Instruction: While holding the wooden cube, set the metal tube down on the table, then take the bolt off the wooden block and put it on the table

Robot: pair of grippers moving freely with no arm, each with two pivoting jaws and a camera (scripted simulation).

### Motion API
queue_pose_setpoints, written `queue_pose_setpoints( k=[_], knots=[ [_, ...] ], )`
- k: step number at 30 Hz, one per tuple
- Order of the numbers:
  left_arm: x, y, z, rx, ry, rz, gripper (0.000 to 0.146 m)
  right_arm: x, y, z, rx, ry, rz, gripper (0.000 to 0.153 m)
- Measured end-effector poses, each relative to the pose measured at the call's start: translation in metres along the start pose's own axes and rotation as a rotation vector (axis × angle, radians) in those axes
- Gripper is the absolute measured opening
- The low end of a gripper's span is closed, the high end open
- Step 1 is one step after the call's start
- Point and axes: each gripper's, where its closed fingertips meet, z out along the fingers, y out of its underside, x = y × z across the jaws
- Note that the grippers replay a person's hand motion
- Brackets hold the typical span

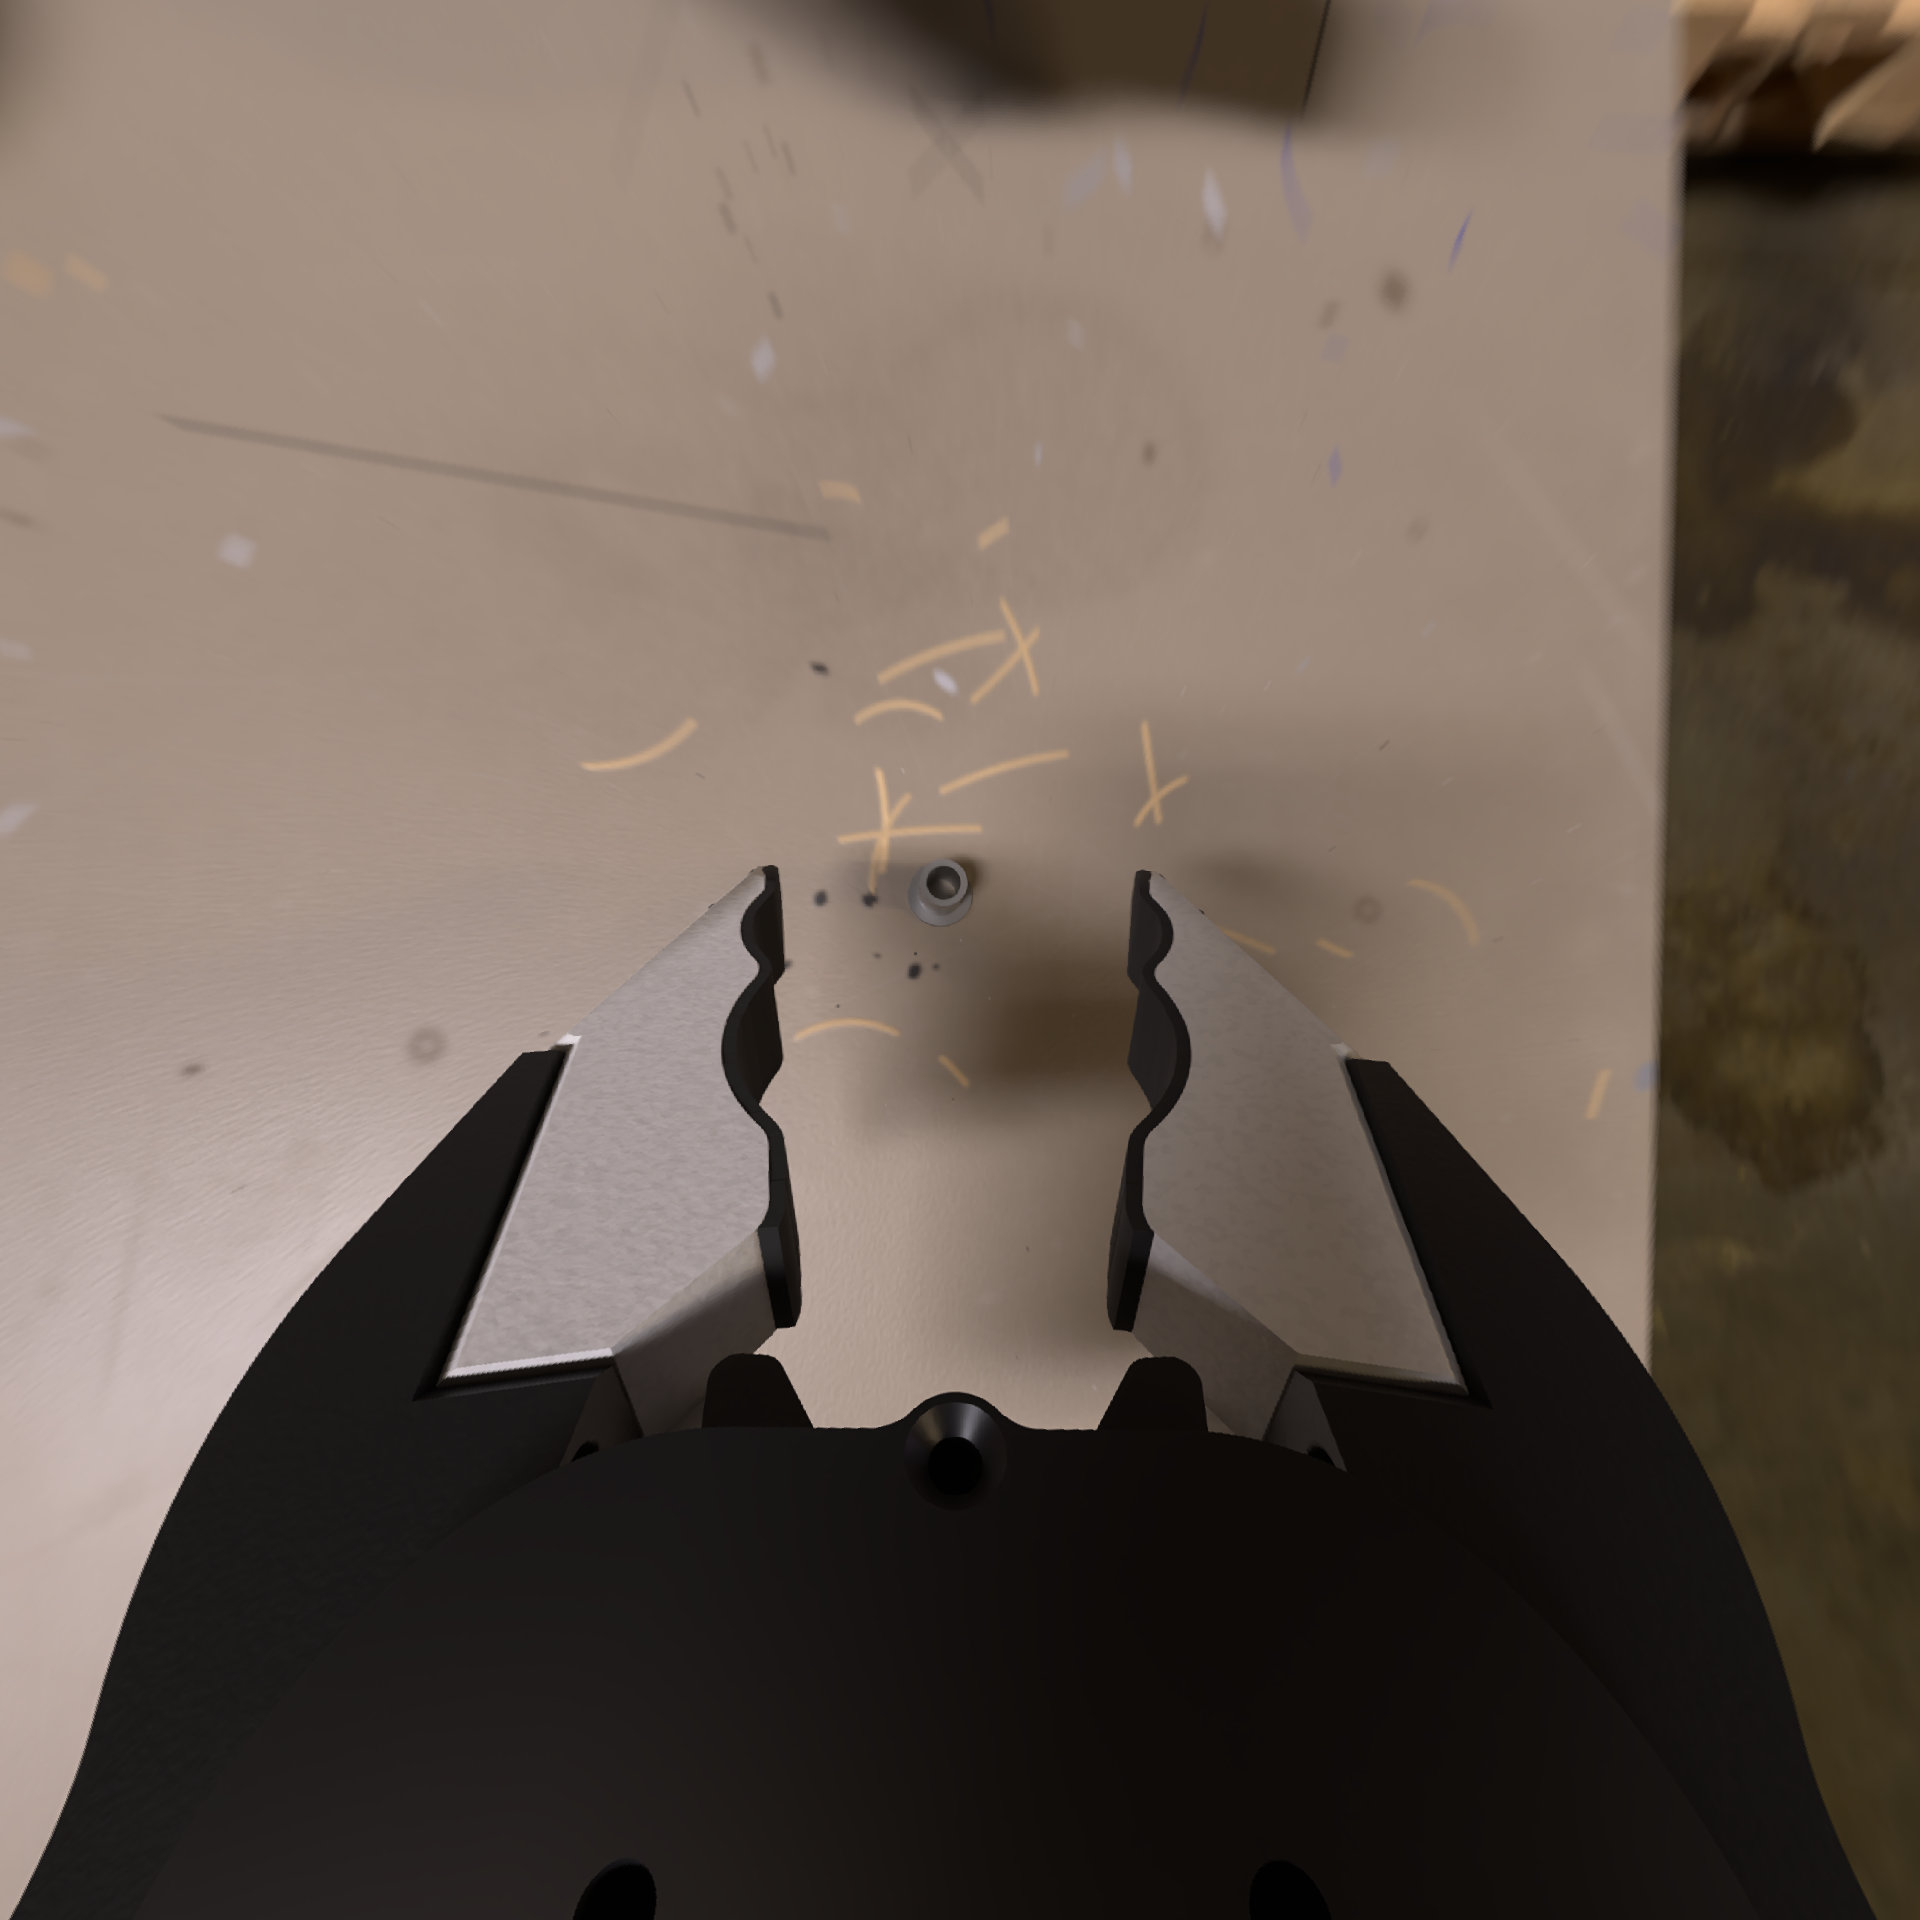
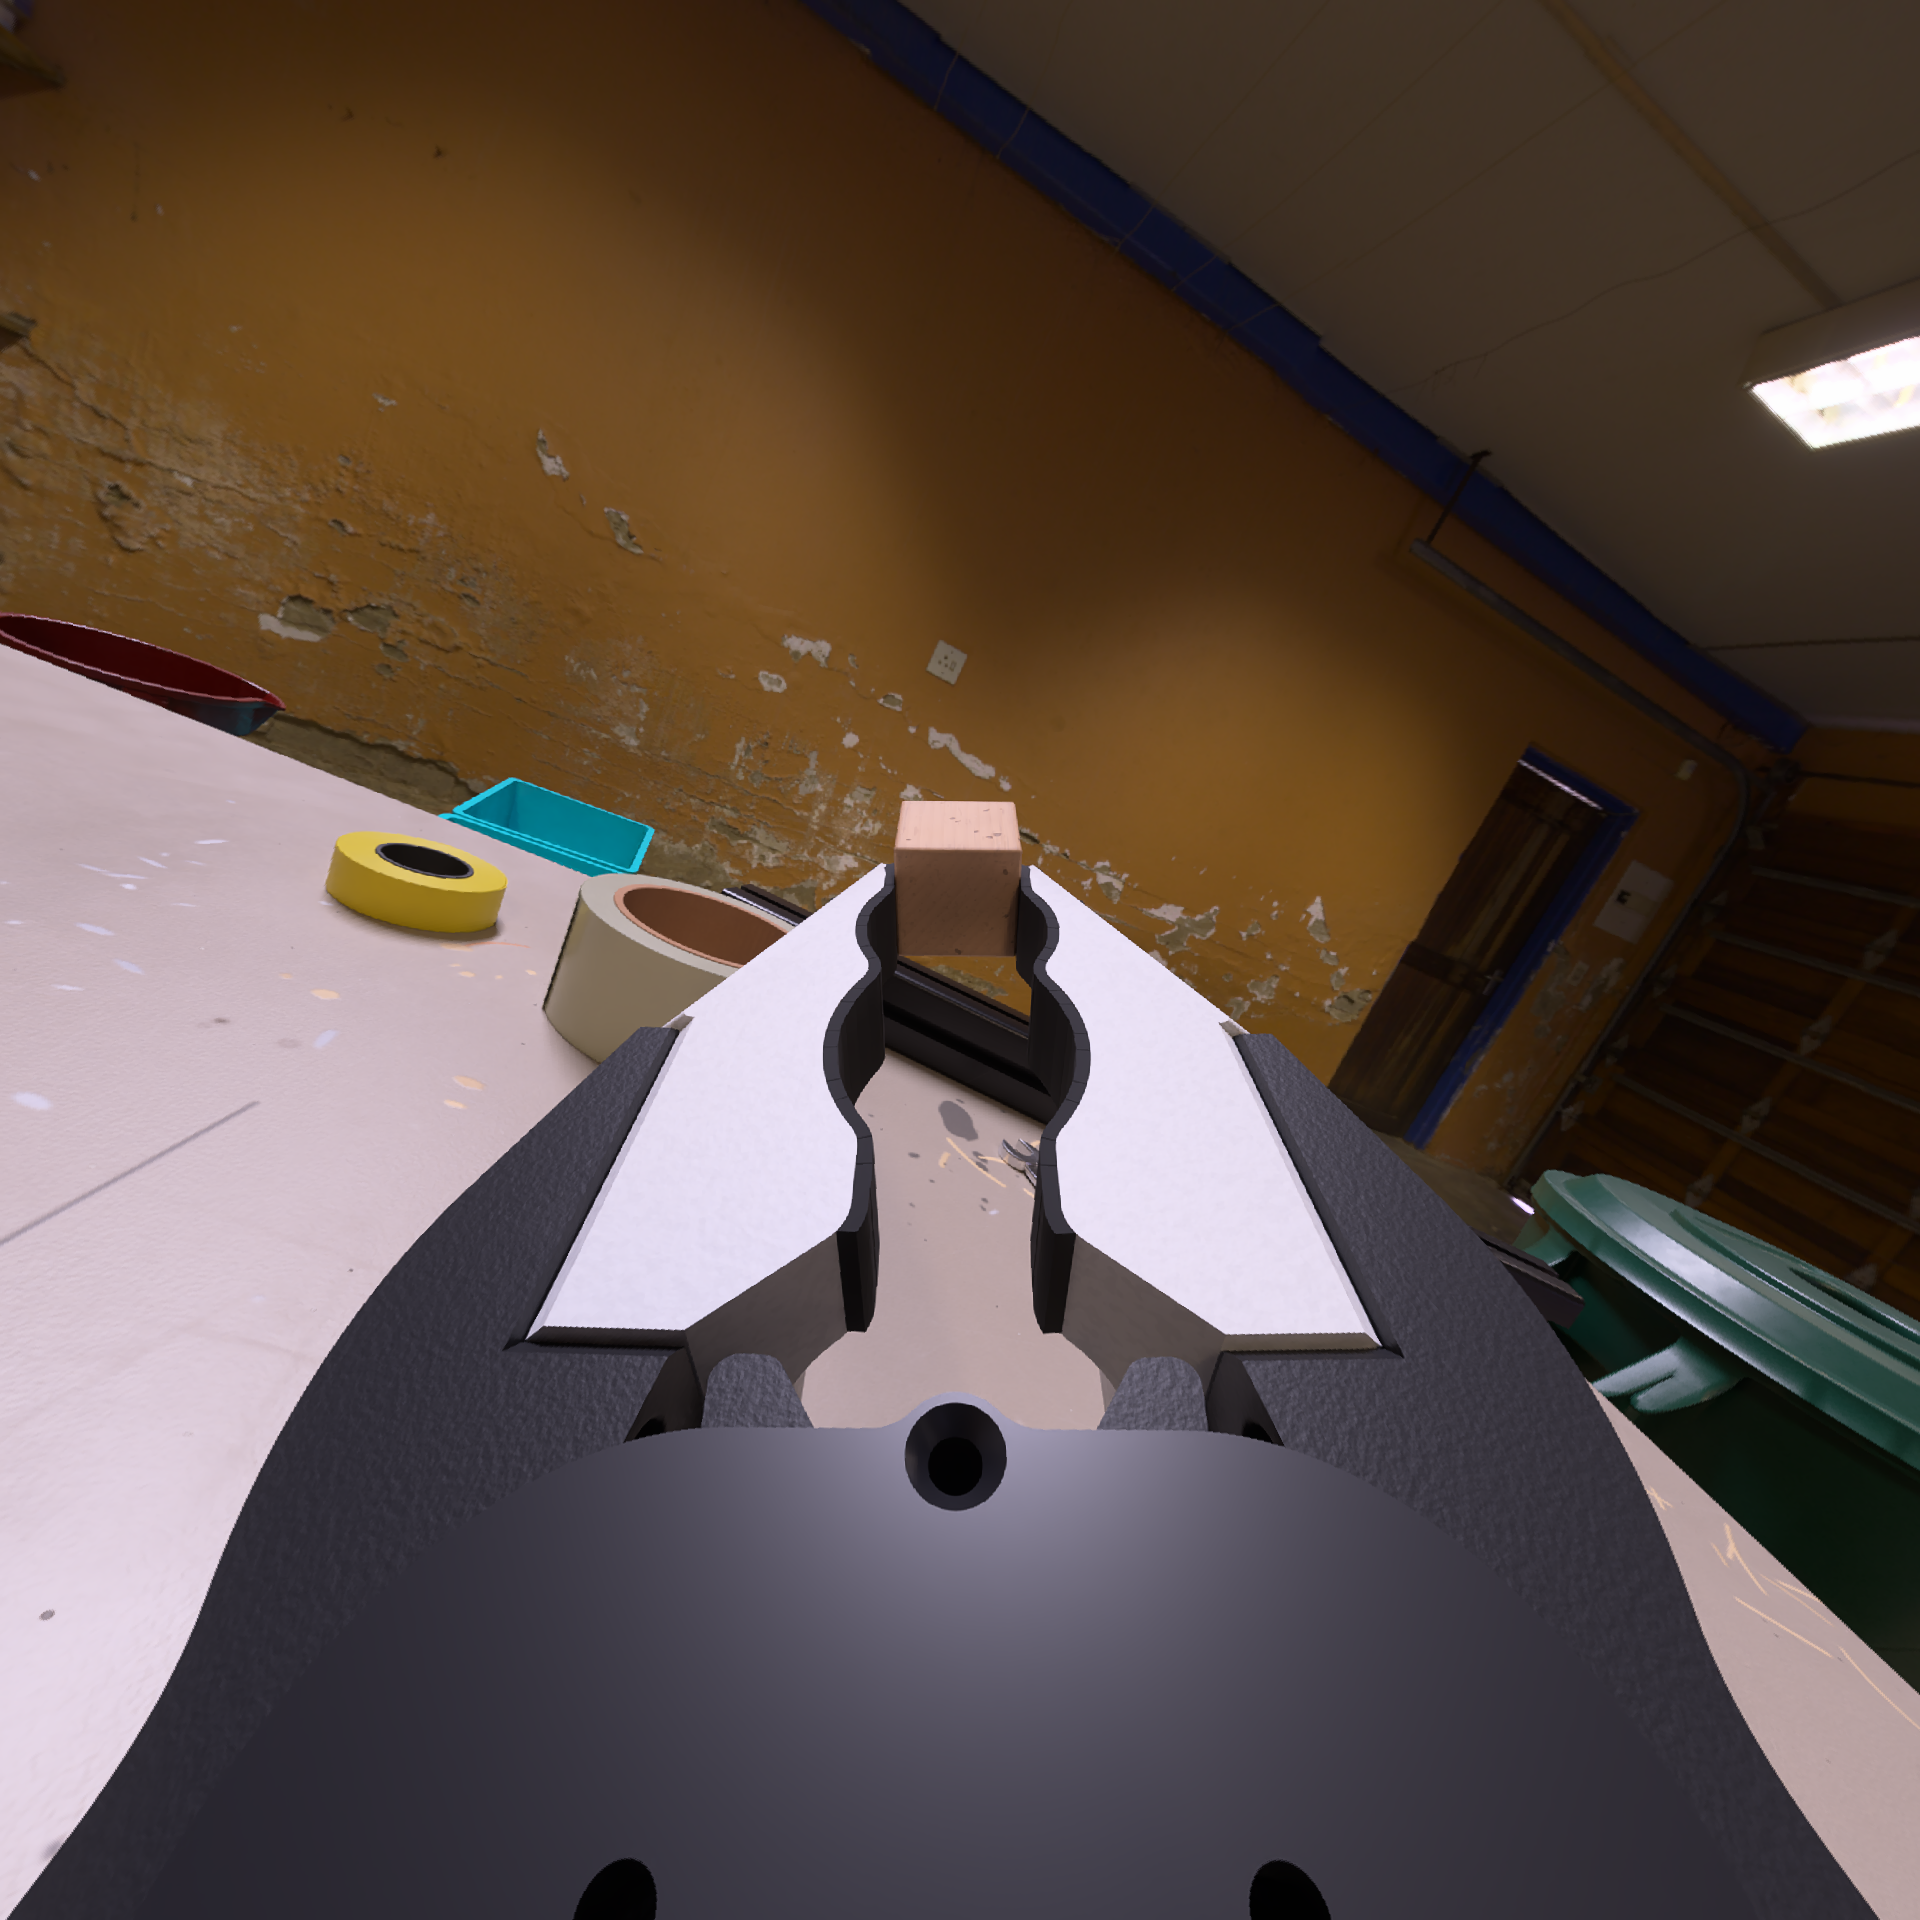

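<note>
In the left wrist view, my left gripper [image 1: 956, 883] is open and empty, pointing down at the beige table [image 1: 416, 831]. A small grey metal piece [image 1: 942, 896] with a hollow top stands on the table below, showing between the fingertips; I cannot tell whether it is the tube or the bolt. In the right wrist view, my right gripper [image 2: 956, 904] is shut on the wooden cube [image 2: 956, 878], held at the fingertips above the table [image 2: 208, 1195]. The wooden block is not clearly in view.
The table's right edge [image 1: 1675, 727] drops to a dark floor. A blurred brown shape [image 1: 1122, 52] hangs at the top. On the table are a yellow tape roll [image 2: 416, 881], a cream tape roll [image 2: 644, 961], a teal bin [image 2: 556, 823], a red bowl [image 2: 135, 665] and a black rail [image 2: 956, 1029]. A green bin [image 2: 1745, 1320] stands beside the table.
</note>
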Motion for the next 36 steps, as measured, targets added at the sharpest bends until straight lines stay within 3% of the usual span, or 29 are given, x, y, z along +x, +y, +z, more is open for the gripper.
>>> queue_pose_setpoints(
  k=[4, 6, 10, 14, 18, 24, 30, 36],
  knots=[
    [-0.006, -0.023, -0.076, 0.308, 0.023, -0.079, 0.072, -0.003, 0.005, 0.000, -0.024, -0.017, -0.002, 0.021],
    [-0.027, -0.016, -0.121, 0.456, -0.026, -0.173, 0.071, -0.002, 0.006, -0.001, -0.032, -0.009, -0.007, 0.021],
    [-0.091, 0.042, -0.202, 0.559, -0.303, -0.415, 0.070, 0.004, 0.008, -0.004, -0.050, 0.030, -0.019, 0.021],
    [-0.129, 0.103, -0.239, 0.524, -0.489, -0.535, 0.064, 0.013, 0.011, -0.010, -0.081, 0.083, -0.044, 0.021],
    [-0.148, 0.135, -0.233, 0.438, -0.479, -0.547, 0.062, 0.021, 0.018, -0.011, -0.126, 0.129, -0.056, 0.021],
    [-0.167, 0.153, -0.199, 0.237, -0.410, -0.470, 0.063, 0.025, 0.029, -0.008, -0.197, 0.164, -0.119, 0.021],
    [-0.147, 0.150, -0.170, 0.157, -0.241, -0.222, 0.077, 0.026, 0.032, -0.007, -0.216, 0.175, -0.125, 0.021],
    [-0.113, 0.160, -0.145, 0.082, -0.048, -0.051, 0.073, 0.034, 0.037, -0.008, -0.239, 0.216, -0.102, 0.021]
  ],
)
